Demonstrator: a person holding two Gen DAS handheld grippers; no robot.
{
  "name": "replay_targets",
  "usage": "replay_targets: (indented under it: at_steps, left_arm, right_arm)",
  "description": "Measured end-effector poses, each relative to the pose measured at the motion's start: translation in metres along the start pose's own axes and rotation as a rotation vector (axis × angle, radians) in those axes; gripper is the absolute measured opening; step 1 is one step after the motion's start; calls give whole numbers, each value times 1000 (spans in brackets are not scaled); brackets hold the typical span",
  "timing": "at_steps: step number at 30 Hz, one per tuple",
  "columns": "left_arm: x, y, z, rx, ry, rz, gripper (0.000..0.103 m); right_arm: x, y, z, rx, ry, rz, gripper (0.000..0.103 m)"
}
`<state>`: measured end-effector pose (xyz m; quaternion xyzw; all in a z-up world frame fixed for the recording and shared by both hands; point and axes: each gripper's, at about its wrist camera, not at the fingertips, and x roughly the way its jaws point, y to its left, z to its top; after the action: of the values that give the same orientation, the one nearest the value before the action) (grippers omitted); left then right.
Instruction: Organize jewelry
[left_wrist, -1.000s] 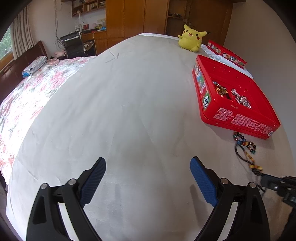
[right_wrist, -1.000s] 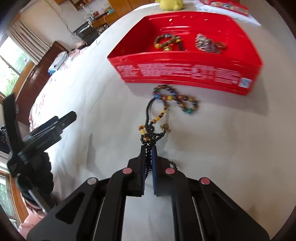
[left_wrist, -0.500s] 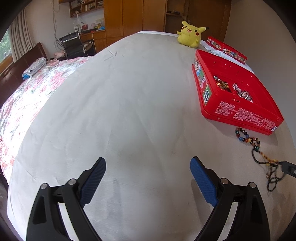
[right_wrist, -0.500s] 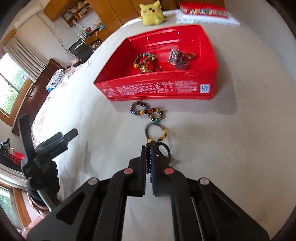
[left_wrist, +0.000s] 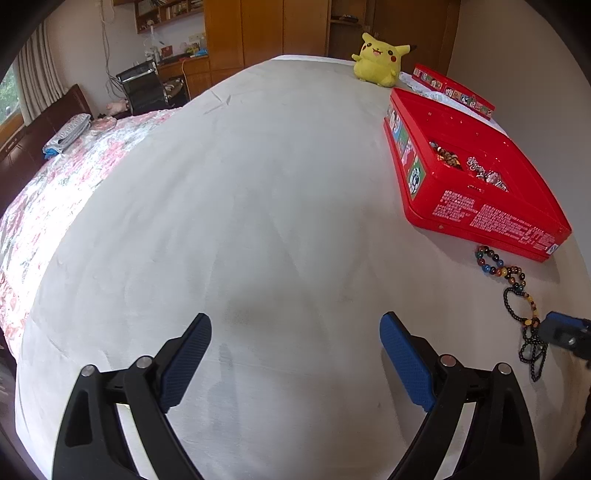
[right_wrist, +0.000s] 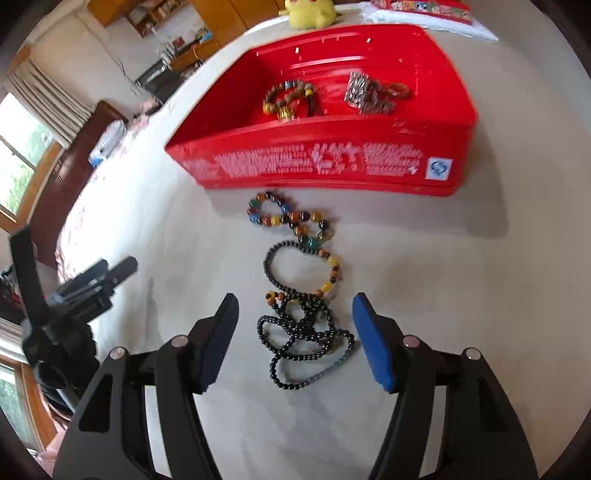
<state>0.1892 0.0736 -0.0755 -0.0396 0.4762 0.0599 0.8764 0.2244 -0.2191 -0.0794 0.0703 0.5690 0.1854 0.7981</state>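
A long bead necklace (right_wrist: 303, 317) lies on the white bed in front of the red box (right_wrist: 325, 166); its black strand is piled between the fingers of my right gripper (right_wrist: 295, 317), which is open around it. Its coloured beads (right_wrist: 288, 218) curl near the box wall. The box holds a brown bead bracelet (right_wrist: 288, 99) and a silver piece (right_wrist: 365, 96). My left gripper (left_wrist: 295, 332) is open and empty over bare sheet, left of the necklace (left_wrist: 517, 288) and box (left_wrist: 476, 210).
A yellow plush toy (left_wrist: 378, 59) sits at the far end of the bed beside the red box lid (left_wrist: 454, 90). A floral blanket (left_wrist: 66, 173) covers the bed's left side. A desk and chair (left_wrist: 144, 88) stand beyond.
My right gripper was shut on the black strand and holding it up; it has opened and the necklace now lies in a pile on the sheet. The left gripper stayed open.
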Motion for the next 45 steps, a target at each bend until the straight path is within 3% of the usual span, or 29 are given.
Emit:
replay_targets:
  at_steps: [6, 9, 11, 13, 17, 20, 26, 29, 33, 37, 40, 45]
  left_arm:
    - [3, -2, 0, 1, 6, 3, 93]
    - [3, -5, -1, 4, 5, 9, 93]
    - [5, -7, -1, 2, 13, 5, 93]
    - [5, -11, -1, 10, 23, -5, 93]
    - [-1, -25, 0, 34, 11, -51, 93]
    - [-7, -43, 5, 69, 14, -134, 92]
    - [-1, -104, 22, 153, 135, -316, 91]
    - [10, -132, 30, 165, 171, -301, 88]
    - [30, -154, 39, 140, 228, -306, 77]
    - [44, -160, 47, 97, 229, -280, 77]
    - [49, -167, 46, 125, 215, -233, 77]
    - [47, -174, 44, 184, 191, -170, 50]
  right_arm:
    - [8, 9, -4, -56, -3, -44, 69]
    - [8, 14, -7, -113, -22, -143, 43]
    - [6, 7, -5, -97, -19, -131, 21]
    - [3, -4, -3, -57, -9, -88, 12]
    - [-8, -22, -3, 2, -32, -59, 10]
    - [-20, -40, -4, 56, -53, -15, 10]
    - [-53, -66, -4, 113, -131, 27, 10]
    - [-61, -71, -3, 121, -155, 25, 10]
    - [-57, -75, -4, 131, -139, 50, 10]
    - [-48, -74, -3, 131, -115, 60, 10]
    - [-45, -77, -4, 141, -98, 70, 10]
    - [-46, -83, -5, 167, -107, 68, 10]
